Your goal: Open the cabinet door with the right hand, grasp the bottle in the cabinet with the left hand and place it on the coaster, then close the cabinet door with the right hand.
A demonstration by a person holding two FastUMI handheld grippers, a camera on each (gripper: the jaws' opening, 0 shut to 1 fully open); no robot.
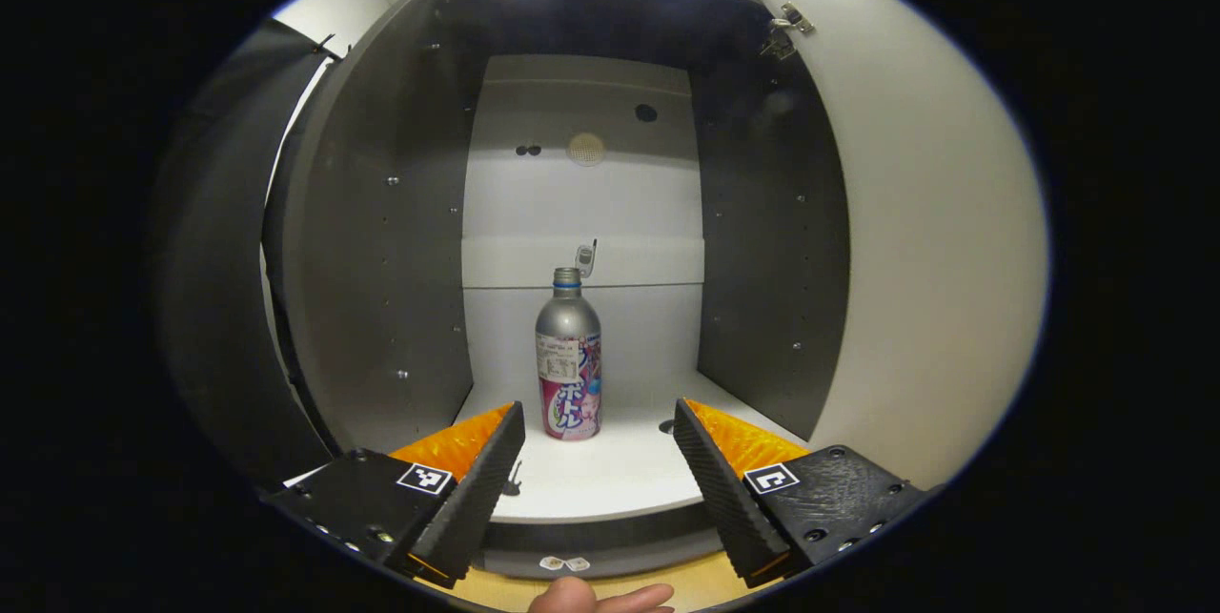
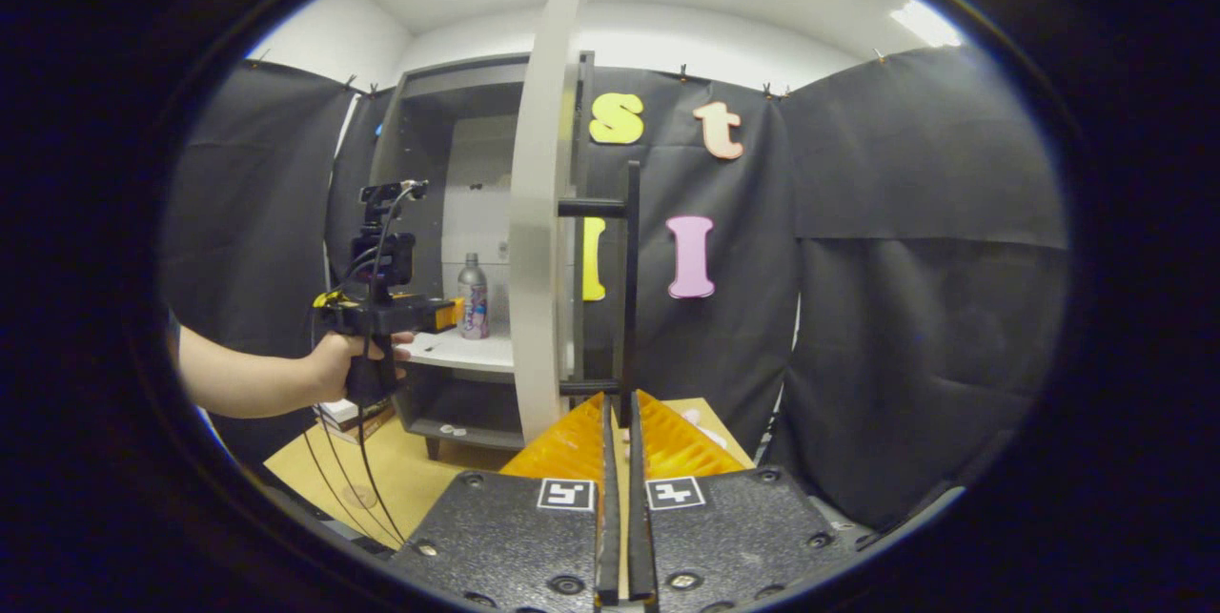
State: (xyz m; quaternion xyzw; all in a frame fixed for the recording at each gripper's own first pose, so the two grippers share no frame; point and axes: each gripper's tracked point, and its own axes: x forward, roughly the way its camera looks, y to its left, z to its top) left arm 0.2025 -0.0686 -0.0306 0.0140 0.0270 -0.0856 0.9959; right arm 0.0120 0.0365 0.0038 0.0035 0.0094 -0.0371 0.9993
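A silver bottle [image 1: 569,356] with a pink label stands upright on the white shelf [image 1: 610,480] of the open cabinet. My left gripper [image 1: 599,411] is open just in front of it, a finger on each side and short of touching. In the right gripper view, a hand holds that left gripper [image 2: 440,313] at the shelf's front, close to the bottle [image 2: 472,296]. My right gripper [image 2: 621,398] is shut on the lower end of the black vertical door handle [image 2: 629,289]. The white cabinet door [image 2: 538,260] stands swung out, seen edge-on.
The open door [image 1: 934,260] walls off the right of the cabinet mouth; grey side panels [image 1: 381,260] flank the shelf. A wooden table [image 2: 400,470] lies below the cabinet, with a faint round mark [image 2: 359,497] on it and stacked books [image 2: 348,415].
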